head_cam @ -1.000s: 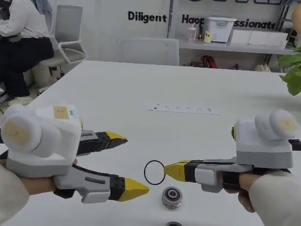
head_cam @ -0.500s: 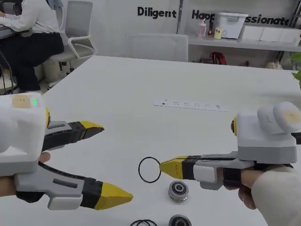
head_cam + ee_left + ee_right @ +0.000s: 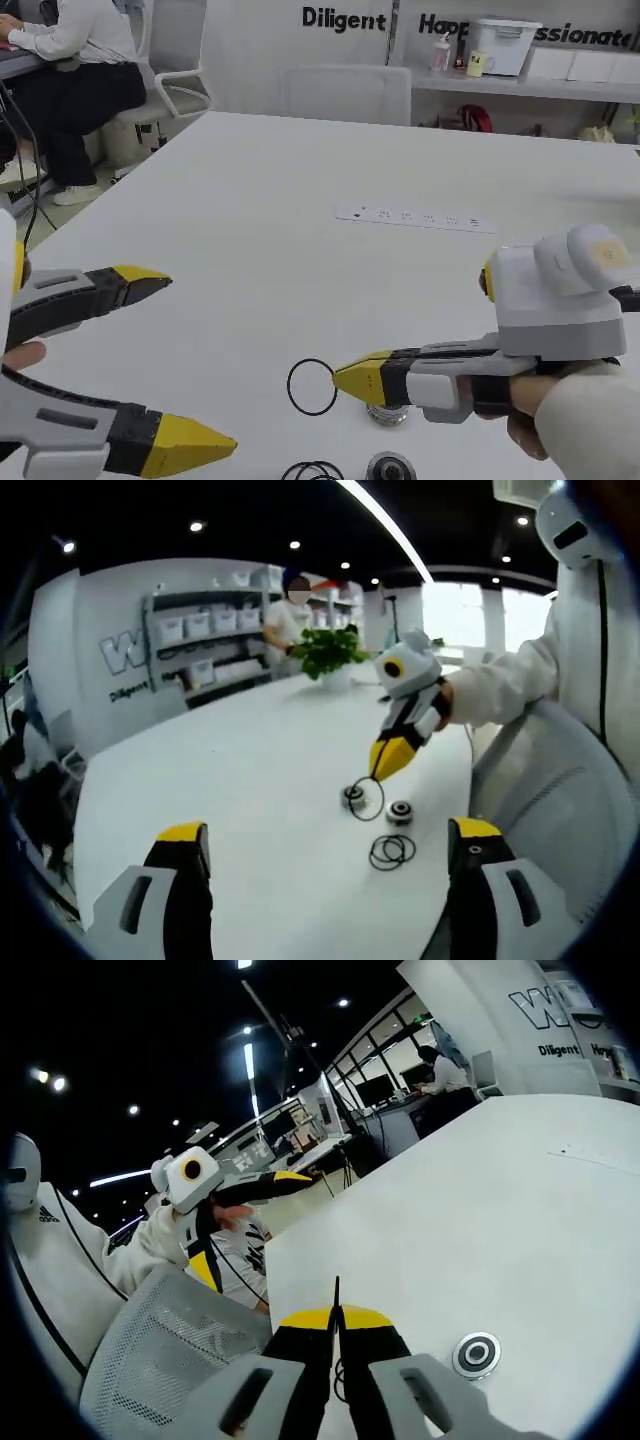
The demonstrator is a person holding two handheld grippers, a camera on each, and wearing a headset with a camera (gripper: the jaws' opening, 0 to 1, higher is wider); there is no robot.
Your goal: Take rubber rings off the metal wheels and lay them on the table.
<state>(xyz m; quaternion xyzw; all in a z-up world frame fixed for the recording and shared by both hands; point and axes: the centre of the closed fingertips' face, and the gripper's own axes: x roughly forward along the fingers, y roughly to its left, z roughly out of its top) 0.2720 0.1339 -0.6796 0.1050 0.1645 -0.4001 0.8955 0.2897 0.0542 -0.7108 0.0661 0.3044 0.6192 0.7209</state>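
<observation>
The white table runs back toward shelves and a lettered wall. A power strip lies flat farther out, and a person sits at a desk beyond the far left corner. Your right gripper has its jaws pressed together on the edge of a black ring, which stands out from the yellow tips as an open loop. In the right gripper view the ring shows edge-on as a thin line between the tips. In the left gripper view it hangs from those tips in front of a wheel. You cannot tell whether it touches the table. That wheel stands just beneath the right gripper, partly hidden by it. A second wheel sits nearer to you. Loose rings lie overlapped on the table just left of the second wheel. Your left gripper hovers well apart on the left, its jaws spread wide.
</observation>
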